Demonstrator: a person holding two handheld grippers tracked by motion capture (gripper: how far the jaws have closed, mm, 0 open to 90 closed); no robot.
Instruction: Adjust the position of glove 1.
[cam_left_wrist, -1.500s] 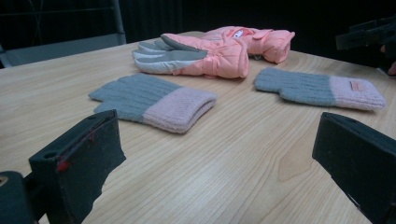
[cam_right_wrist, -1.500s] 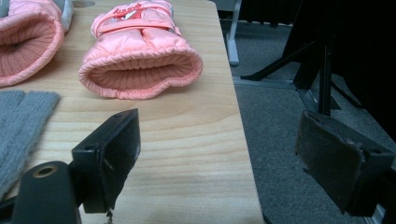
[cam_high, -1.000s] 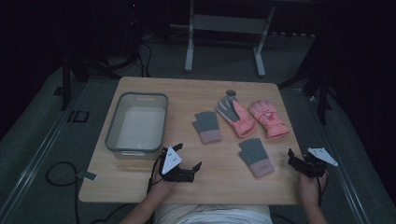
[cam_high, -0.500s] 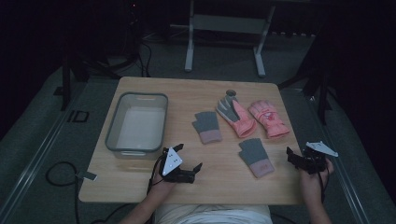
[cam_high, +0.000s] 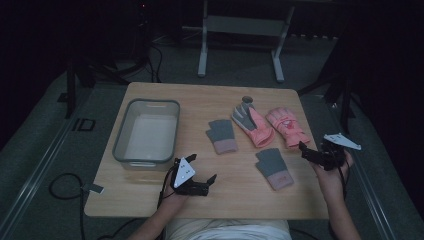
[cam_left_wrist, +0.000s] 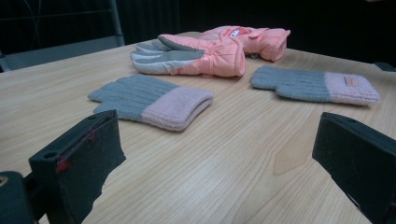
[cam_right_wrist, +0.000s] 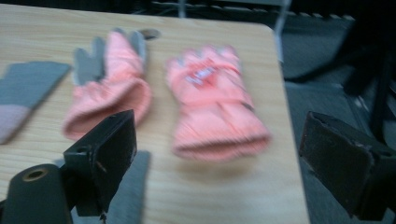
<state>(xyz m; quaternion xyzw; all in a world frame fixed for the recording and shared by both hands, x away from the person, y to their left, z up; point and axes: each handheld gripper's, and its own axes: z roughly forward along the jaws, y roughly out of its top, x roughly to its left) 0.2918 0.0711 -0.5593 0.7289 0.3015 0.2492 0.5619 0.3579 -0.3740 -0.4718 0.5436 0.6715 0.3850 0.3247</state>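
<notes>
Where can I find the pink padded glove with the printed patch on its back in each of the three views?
High view: the pink padded glove with the patch lies right of centre, rightmost of the gloves.
Left gripper view: top centre, far, behind its twin.
Right gripper view: centre, blurred, between the black jaws.
Shared landmark: the grey-palmed pink glove lies beside it.

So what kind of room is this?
Probably a recording studio or lab: a lone wooden table with gloves, dark black surroundings, cables on grey floor, and a metal stand behind.
</notes>
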